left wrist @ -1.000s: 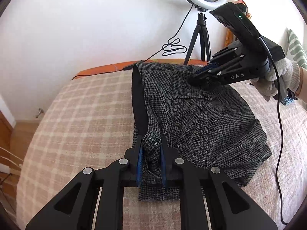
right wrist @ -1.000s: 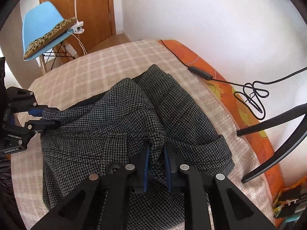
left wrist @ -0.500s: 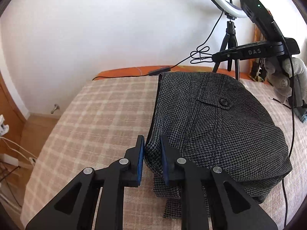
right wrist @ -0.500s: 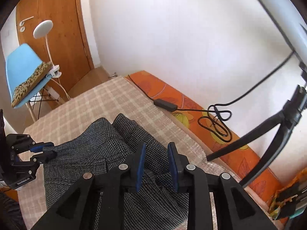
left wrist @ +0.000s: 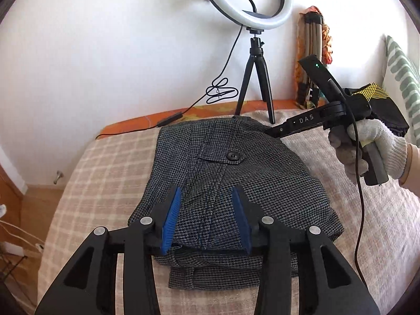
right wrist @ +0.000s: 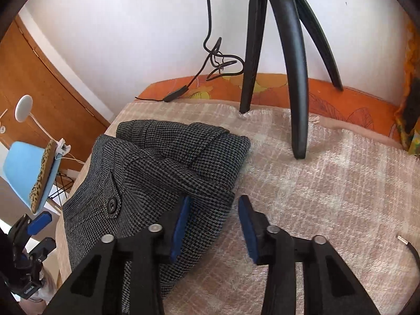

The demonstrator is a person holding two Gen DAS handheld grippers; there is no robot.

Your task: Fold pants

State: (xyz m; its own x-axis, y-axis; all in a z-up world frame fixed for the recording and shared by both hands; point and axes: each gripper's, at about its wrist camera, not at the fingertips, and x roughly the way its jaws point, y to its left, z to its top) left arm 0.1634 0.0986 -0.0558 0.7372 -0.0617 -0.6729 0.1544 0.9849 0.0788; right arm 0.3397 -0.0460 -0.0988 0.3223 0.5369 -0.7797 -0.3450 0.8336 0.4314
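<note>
The grey houndstooth pants (left wrist: 236, 183) lie folded in a compact stack on the plaid bed cover (left wrist: 105, 173), a buttoned pocket flap on top. My left gripper (left wrist: 207, 218) is open, its blue pads spread just above the near edge of the stack, holding nothing. My right gripper (right wrist: 214, 221) is open and empty at the far right corner of the pants (right wrist: 162, 173), one pad over the cloth, the other over the cover. It also shows in the left wrist view (left wrist: 294, 124), held by a gloved hand.
A ring light on a black tripod (left wrist: 256, 78) stands on the bed just behind the pants; its legs (right wrist: 296, 78) are close ahead of my right gripper. A cable (left wrist: 168, 119) lies along the orange bed edge. A blue chair (right wrist: 29, 168) stands off the left side.
Both grippers have let go of the pants and opened wide. The lifted fold has dropped flat onto the stack. The right gripper has come down to the far right corner.
</note>
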